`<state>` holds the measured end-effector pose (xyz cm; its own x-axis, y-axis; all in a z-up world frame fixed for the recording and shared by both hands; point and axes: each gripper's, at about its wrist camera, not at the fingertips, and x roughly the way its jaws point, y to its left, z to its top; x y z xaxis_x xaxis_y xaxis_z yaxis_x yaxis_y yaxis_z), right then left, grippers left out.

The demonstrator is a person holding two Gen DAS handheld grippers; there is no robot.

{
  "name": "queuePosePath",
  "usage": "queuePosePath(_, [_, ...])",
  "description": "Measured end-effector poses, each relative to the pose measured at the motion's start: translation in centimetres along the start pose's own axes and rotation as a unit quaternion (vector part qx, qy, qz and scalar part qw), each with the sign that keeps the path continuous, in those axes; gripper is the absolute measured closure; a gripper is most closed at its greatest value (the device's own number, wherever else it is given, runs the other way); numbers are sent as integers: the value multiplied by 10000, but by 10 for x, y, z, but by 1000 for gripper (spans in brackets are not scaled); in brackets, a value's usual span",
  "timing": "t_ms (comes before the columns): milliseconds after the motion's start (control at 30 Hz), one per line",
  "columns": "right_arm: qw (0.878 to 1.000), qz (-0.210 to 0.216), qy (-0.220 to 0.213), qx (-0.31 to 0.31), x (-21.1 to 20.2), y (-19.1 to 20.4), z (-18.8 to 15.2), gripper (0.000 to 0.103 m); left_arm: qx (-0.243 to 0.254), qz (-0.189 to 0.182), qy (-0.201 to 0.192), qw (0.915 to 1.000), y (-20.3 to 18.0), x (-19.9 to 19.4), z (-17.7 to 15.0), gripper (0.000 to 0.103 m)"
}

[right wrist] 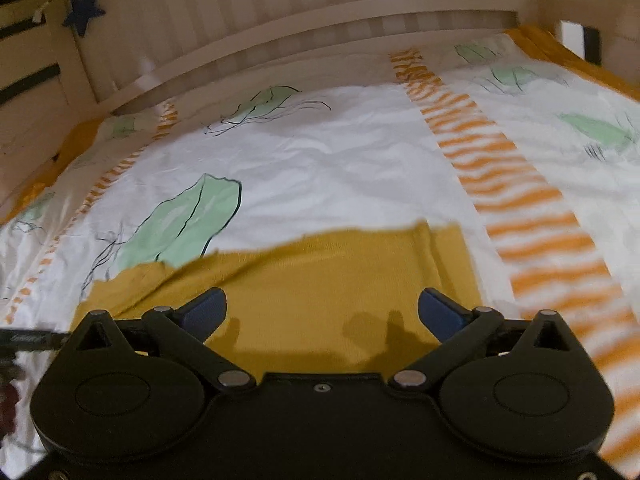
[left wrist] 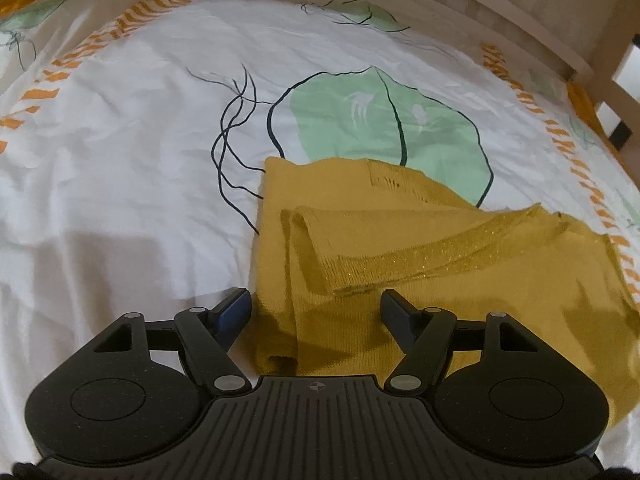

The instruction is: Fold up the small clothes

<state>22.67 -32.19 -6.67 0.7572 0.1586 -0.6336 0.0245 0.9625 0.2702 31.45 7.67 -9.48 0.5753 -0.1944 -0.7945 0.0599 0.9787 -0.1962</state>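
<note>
A mustard-yellow knit top point(left wrist: 360, 240) is laid out on the bed sheet point(left wrist: 140, 140), partly folded, with a ribbed, glittery edge turned over on itself across the middle. In the left wrist view the left gripper point(left wrist: 316, 304) is seen with its jaws spread wide and nothing pinched between them; the near left corner of the top sits right in the gap, with the left jaw over bare sheet just beside the fabric edge and the right jaw over the knit itself. Whether the jaws are touching the cloth can't be told.

In the right wrist view the same top point(right wrist: 320, 280) is spread flat under the right gripper point(right wrist: 322, 308), whose jaws are also released and wide apart, both poised over the yellow fabric, which fills the space between them. A pale wooden bed frame point(right wrist: 280, 28) is seen past the sheet, and a dark blue star point(right wrist: 83, 10) is hung at the upper left
</note>
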Motion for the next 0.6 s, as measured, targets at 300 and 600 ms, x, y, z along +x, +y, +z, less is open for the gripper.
queuePosePath(300, [9997, 136, -187, 114, -12, -17, -2, 0, 172, 172, 15, 9997, -10, 12, 14, 33])
queuePosePath(600, [9988, -104, -170, 457, -14, -50, -2, 0, -189, 512, 82, 9985, -7, 49, 68, 33])
